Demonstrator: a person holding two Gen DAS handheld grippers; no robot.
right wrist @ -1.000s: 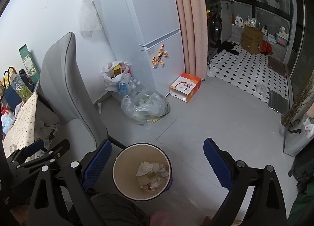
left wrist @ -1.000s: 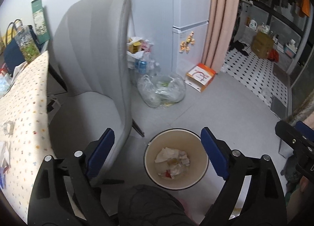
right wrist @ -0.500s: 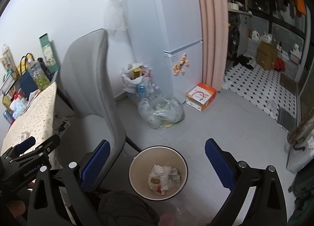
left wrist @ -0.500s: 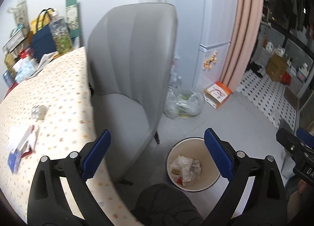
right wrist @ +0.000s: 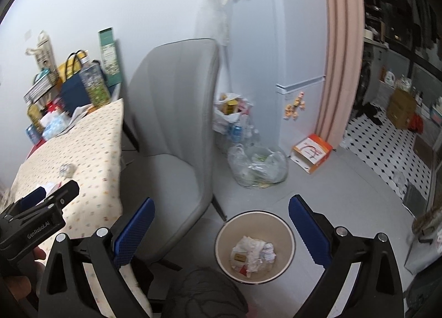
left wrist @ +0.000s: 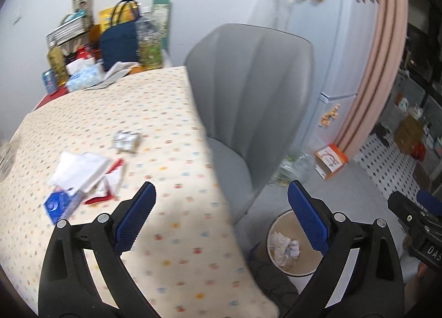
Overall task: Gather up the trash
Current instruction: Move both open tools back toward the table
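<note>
My left gripper (left wrist: 219, 218) hangs with its jaws spread wide and nothing between them, over the near edge of the dotted tablecloth (left wrist: 171, 135). My right gripper (right wrist: 221, 231) is likewise spread and empty, above the floor. Just below it stands one round cream waste bin (right wrist: 287, 231), holding crumpled white paper (right wrist: 255, 247), a small tan scrap and a bit of red. On the table lie three pieces of trash, well apart from the bin: a blue packet (left wrist: 59, 204) nearest me, a white and red wrapper (left wrist: 88, 174) touching it, and beyond them a crumpled silvery ball (left wrist: 125, 141). One grey chair (right wrist: 176, 113) stands between table and bin. Farther back, one clear plastic bag (right wrist: 258, 167) of bottles slumps on the floor beside one orange and white box (right wrist: 312, 152).
</note>
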